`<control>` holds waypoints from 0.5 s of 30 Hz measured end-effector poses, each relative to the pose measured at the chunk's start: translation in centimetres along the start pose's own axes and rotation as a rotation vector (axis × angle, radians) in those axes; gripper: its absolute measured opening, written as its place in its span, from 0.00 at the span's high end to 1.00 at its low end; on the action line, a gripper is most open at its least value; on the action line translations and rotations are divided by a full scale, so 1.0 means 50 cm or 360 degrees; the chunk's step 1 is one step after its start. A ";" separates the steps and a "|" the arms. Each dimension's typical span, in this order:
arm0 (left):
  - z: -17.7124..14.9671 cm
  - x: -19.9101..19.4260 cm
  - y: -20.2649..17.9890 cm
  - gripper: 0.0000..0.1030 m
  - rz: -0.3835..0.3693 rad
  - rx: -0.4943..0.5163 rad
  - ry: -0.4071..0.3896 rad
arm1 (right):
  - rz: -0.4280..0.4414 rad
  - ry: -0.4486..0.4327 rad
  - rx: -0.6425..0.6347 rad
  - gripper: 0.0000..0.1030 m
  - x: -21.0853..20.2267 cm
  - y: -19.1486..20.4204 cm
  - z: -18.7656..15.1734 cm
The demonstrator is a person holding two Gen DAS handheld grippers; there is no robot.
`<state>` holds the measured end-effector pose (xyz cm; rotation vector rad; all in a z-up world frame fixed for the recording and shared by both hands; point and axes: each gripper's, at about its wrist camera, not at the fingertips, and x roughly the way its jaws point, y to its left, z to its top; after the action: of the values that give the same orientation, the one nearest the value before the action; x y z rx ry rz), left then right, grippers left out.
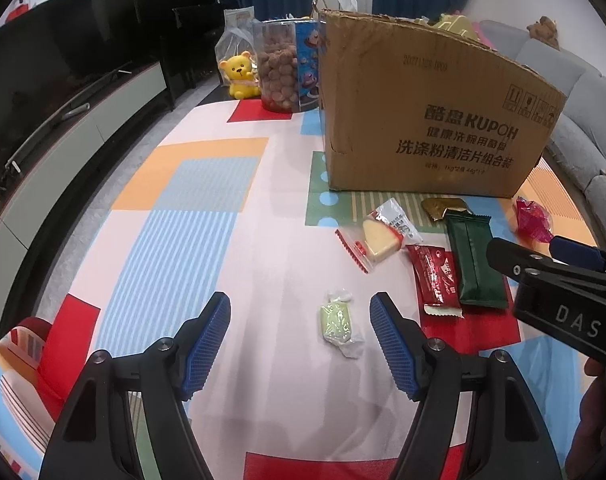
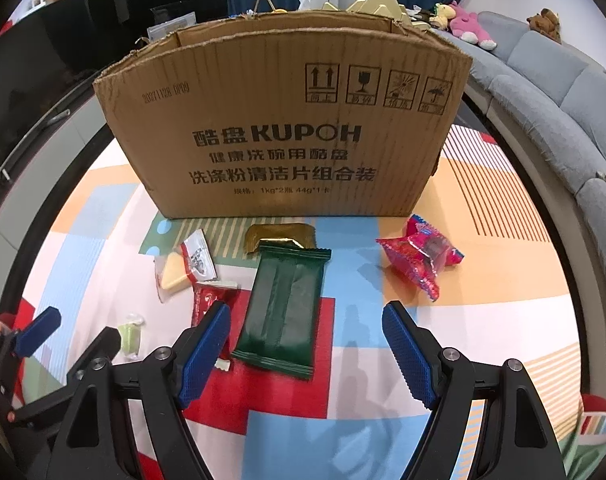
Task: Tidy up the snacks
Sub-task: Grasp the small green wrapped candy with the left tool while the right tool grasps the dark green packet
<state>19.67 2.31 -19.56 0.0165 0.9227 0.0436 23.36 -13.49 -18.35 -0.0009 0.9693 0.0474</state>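
An open cardboard box [image 1: 427,112] [image 2: 287,128] stands on the patterned table. In front of it lie several snacks: a pale green candy [image 1: 337,322] [image 2: 129,338], a clear packet with a yellow wedge [image 1: 377,236] [image 2: 183,266], a red packet [image 1: 437,280] [image 2: 207,298], a dark green packet [image 1: 473,260] [image 2: 285,302], a gold packet [image 1: 443,206] [image 2: 279,234] and a pink packet [image 1: 531,218] [image 2: 421,256]. My left gripper [image 1: 299,340] is open and empty, with the green candy between its fingers' line. My right gripper [image 2: 307,348] is open and empty above the dark green packet's near end.
A yellow bear [image 1: 241,74], a clear tub of brown snacks [image 1: 277,70] and a blue carton [image 1: 309,66] stand at the table's far end. A grey sofa [image 2: 551,80] runs along the right. A dark TV cabinet [image 1: 63,80] is at the left.
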 end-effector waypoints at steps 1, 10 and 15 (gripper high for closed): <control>0.000 0.002 -0.001 0.31 0.0003 -0.0001 0.0001 | -0.0003 0.0003 0.0000 0.24 0.003 0.002 0.000; 0.000 0.031 -0.005 0.32 0.0008 -0.0012 0.0047 | -0.0022 0.0047 0.0017 0.24 0.039 0.010 0.003; -0.002 0.052 -0.005 0.38 0.0012 -0.0021 0.0082 | -0.0027 0.0078 0.0019 0.24 0.066 0.019 0.001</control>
<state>21.17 2.16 -21.67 0.0069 0.9739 0.0573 25.21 -12.41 -21.03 0.0006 1.0186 0.0259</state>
